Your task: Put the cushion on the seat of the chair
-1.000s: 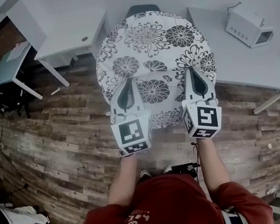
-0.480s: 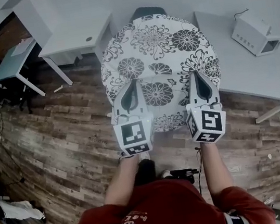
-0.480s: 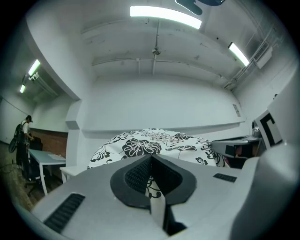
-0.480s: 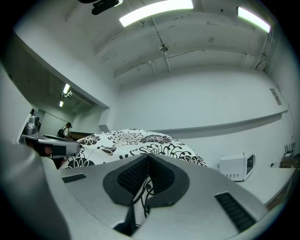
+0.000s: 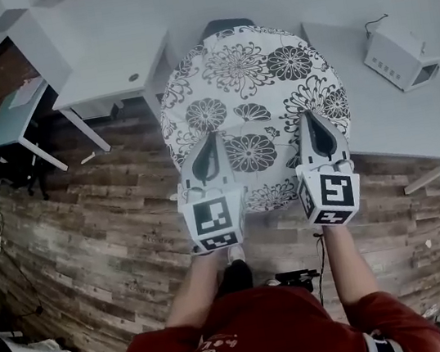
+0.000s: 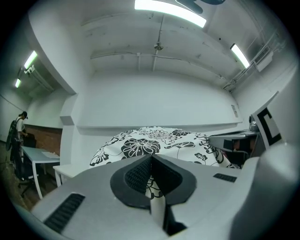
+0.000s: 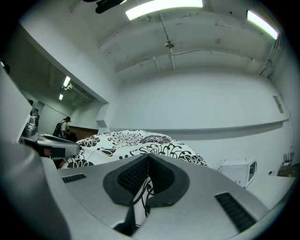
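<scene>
A round white cushion [image 5: 253, 95] with black flower print is held up in front of me, above the wood floor. My left gripper [image 5: 208, 145] is shut on its near left edge, and my right gripper [image 5: 315, 124] is shut on its near right edge. In the left gripper view the cushion [image 6: 154, 140] bulges beyond the closed jaws, with fabric pinched between them. The right gripper view shows the same cushion [image 7: 136, 143] clamped in its jaws. A dark chair back [image 5: 225, 24] peeks out behind the cushion's far edge; the seat is hidden.
A white desk [image 5: 107, 64] stands at the far left and a long white table [image 5: 392, 115] at the right, carrying a white box-like appliance [image 5: 396, 56]. A blue-topped desk [image 5: 9, 122] is further left. A person [image 7: 62, 126] stands far off.
The cushion and both grippers have shifted slightly forward and up in the head view. Both grips are unchanged.
</scene>
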